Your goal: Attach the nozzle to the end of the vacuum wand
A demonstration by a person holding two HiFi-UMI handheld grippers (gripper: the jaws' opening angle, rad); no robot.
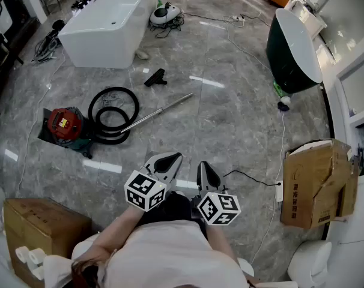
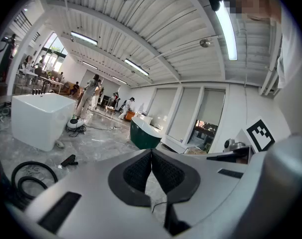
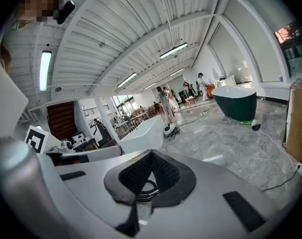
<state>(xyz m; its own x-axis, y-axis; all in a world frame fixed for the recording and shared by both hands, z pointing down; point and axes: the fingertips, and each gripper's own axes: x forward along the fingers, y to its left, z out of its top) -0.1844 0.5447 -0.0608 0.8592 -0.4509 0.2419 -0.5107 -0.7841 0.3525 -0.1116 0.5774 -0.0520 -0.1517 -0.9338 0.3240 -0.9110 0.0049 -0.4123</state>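
Note:
A black nozzle [image 1: 156, 77] lies on the grey marble floor, apart from the silver vacuum wand [image 1: 160, 112], which runs from a coiled black hose [image 1: 113, 114] towards the upper right. The hose leads to a red vacuum cleaner [image 1: 64, 125]. The nozzle also shows small at the left in the left gripper view [image 2: 69, 160]. My left gripper [image 1: 167, 160] and right gripper [image 1: 206, 171] are held side by side close to my body, well short of the wand. Both are shut with nothing between the jaws.
A white bathtub [image 1: 110, 21] stands at the back left and a dark green tub [image 1: 293, 51] at the right. A cardboard box [image 1: 317, 183] sits at the right, another [image 1: 41, 233] at the lower left. A black cable [image 1: 248, 178] crosses the floor near my right gripper.

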